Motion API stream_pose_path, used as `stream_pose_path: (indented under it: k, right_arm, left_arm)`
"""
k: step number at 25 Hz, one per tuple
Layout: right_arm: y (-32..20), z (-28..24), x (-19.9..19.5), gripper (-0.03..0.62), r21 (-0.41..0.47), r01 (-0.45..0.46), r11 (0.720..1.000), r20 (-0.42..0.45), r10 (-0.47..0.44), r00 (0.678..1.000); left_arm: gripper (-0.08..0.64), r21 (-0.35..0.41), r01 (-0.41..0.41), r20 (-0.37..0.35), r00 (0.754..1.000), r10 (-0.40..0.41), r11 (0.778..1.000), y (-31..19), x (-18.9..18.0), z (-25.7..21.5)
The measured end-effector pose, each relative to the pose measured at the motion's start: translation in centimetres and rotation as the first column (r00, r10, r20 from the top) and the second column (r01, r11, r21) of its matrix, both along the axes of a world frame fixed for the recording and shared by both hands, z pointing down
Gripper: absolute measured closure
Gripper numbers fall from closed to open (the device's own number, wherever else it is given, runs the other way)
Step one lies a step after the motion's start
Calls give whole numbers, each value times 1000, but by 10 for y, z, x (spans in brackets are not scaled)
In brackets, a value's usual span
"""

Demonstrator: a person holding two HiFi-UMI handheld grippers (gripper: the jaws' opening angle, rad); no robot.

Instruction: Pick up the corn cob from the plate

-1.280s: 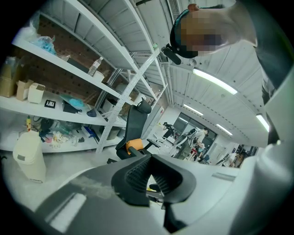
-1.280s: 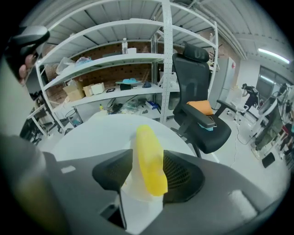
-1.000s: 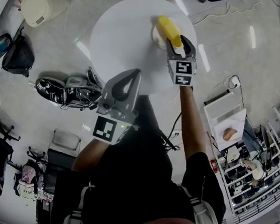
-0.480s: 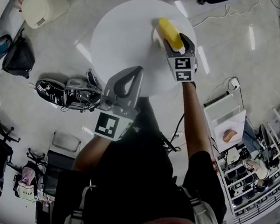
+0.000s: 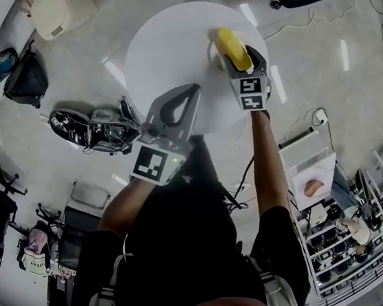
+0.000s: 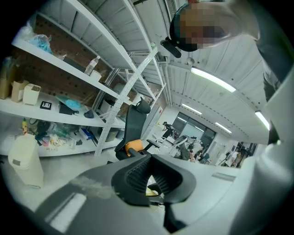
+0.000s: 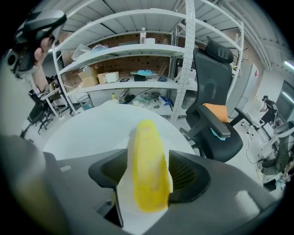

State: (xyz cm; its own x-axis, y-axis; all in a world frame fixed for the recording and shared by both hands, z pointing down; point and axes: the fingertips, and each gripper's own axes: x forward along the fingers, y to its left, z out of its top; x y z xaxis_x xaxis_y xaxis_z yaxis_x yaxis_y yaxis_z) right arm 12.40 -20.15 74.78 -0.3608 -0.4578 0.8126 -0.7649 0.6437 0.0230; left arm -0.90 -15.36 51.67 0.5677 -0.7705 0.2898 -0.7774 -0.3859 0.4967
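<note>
A yellow corn cob [image 5: 231, 47] lies on a small white plate [image 5: 214, 49] at the far right of the round white table [image 5: 169, 49]. My right gripper [image 5: 245, 57] points steeply down over the plate. In the right gripper view the corn cob [image 7: 148, 170] lies between its jaws, which are opening; there is a gap at the left pad, and the plate [image 7: 123, 195] shows beneath. My left gripper [image 5: 183, 92] hovers shut and empty over the table's near edge. In the left gripper view its jaws [image 6: 151, 173] meet at the tips.
A white bin [image 5: 57, 7] stands on the floor at the far left, with bags and gear [image 5: 91, 126] left of the table. Beyond the table stand a black office chair [image 7: 216, 114] and metal shelving [image 7: 138, 50].
The right gripper's jaws have spread wider round the corn cob, and the gripper has rolled slightly. Both hands have stayed nearly in place.
</note>
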Motion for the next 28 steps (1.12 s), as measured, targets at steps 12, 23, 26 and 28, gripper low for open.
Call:
stream_pose_path:
  k: [12,23,26,28]
  right_arm:
    - [-6,14,-5,301,-20,39,999,-18,-40,999]
    - [-6,25,-8,299,-39,62,997,-28,-63,998]
    - [-7,25,-9,301,-44,65,997,-15,-65,998]
    - [-7,26,-9,301,-51,63,997,1,-63,998]
  left_arm:
    - [560,-19,13,-10,1000,-13,1000,-11,-1,9]
    - [560,-38,23,-6,1000,-24,999,-18,-5,20]
    - [560,-42,25,-10,1000,-25,999,-18,-5,20]
    - [560,-45,25,-13,1000,-26,999,-18,-5,21]
